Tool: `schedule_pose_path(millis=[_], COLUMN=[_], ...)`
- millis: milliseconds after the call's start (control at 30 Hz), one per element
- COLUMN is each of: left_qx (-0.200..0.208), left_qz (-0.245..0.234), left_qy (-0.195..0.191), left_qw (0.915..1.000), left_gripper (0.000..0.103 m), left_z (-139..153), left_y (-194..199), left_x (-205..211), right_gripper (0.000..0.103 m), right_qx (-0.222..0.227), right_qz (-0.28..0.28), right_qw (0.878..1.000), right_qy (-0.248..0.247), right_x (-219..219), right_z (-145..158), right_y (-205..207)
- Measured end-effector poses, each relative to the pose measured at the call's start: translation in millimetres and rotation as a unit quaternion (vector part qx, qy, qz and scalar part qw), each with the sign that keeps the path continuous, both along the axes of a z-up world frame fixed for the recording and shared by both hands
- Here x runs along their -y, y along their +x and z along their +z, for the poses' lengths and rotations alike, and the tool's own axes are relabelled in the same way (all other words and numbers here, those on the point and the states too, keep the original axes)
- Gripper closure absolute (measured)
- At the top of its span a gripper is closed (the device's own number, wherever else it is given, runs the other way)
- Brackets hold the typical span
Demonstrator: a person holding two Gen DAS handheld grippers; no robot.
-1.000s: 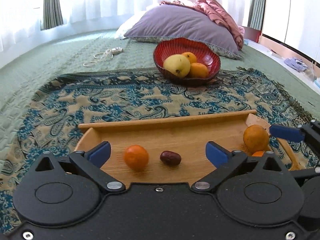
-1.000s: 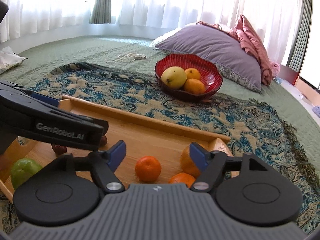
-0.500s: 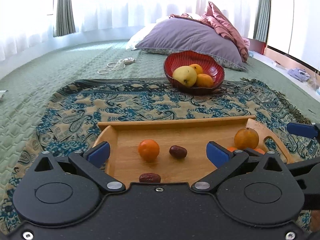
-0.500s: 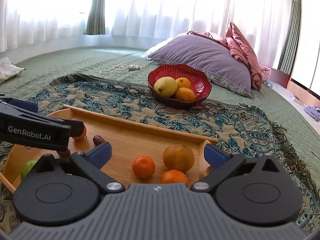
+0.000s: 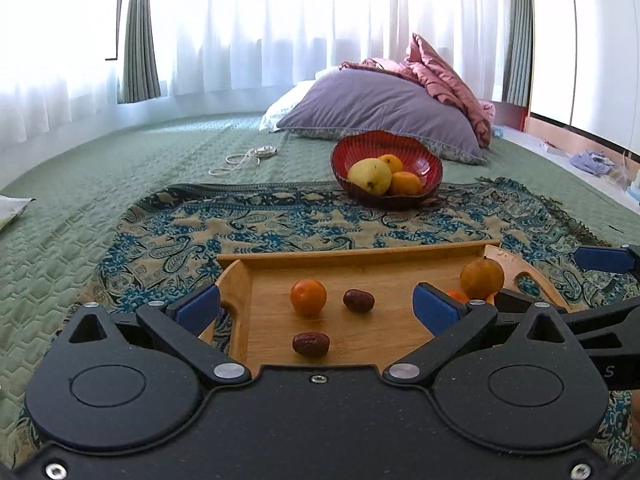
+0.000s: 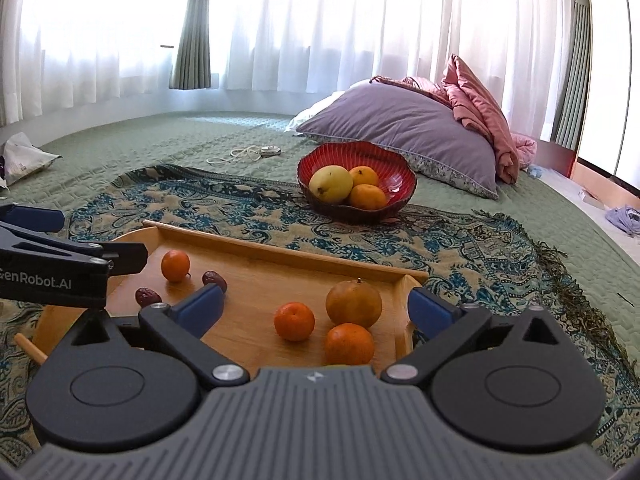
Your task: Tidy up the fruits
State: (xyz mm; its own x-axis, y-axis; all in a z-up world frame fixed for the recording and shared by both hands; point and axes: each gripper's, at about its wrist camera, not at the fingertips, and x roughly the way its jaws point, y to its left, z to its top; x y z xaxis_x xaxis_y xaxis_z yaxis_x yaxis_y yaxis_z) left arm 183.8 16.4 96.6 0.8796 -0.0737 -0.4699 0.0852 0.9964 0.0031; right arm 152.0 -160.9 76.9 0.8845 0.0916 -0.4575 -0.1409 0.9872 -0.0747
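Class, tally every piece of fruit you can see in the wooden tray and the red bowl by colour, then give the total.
Orange: 6: tray holds; red bowl holds
Yellow-green: 1: pear-like fruit in the bowl
Dark red-brown: 2: dates
Total: 9

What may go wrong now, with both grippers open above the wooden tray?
The round oranges lie loose on the flat wooden tray and may roll if a finger nudges them. The small dates may slip from wide fingers. The left gripper and right gripper are close and may collide.
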Motion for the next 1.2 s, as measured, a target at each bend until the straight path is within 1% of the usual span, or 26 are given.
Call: schedule_pose_path(millis=[200,300,400,733,933,1100,1200], left_qx=[0.009,0.009,0.013,0.023,0.013,0.001,-0.008], left_qz=[-0.002,-0.004,-0.004,-0.003,-0.005,-0.005,-0.002], left_qy=[-0.011,-0.017,-0.016,-0.015,-0.025,-0.023,-0.019], left_qw=[0.9999,0.9998,0.9998,0.9996,0.9996,0.9997,0.9998], left_gripper=[0.0,0.0,0.0,0.0,0.0,0.0,0.0], left_z=[3,3,2,-7,-22,-37,-46], left_y=[-16,-25,-36,-68,-81,-86,-89], left_x=[-4,-5,-6,-7,-6,-3,-1], right_gripper=[0.0,0.0,0.0,0.0,0.0,0.0,0.0], right_qx=[0.011,0.014,0.019,0.04,0.037,0.029,0.017], right_qz=[-0.004,-0.005,-0.004,-0.006,-0.01,-0.015,-0.019], right_qw=[1.0,1.0,1.0,0.999,0.999,0.999,0.998], right_qy=[-0.001,0.011,0.022,0.025,0.033,0.043,0.054], right_x=[2,4,6,7,9,11,15], right_z=[3,3,3,-1,-15,-28,-36], right_y=[-11,-17,-25,-56,-71,-80,-85])
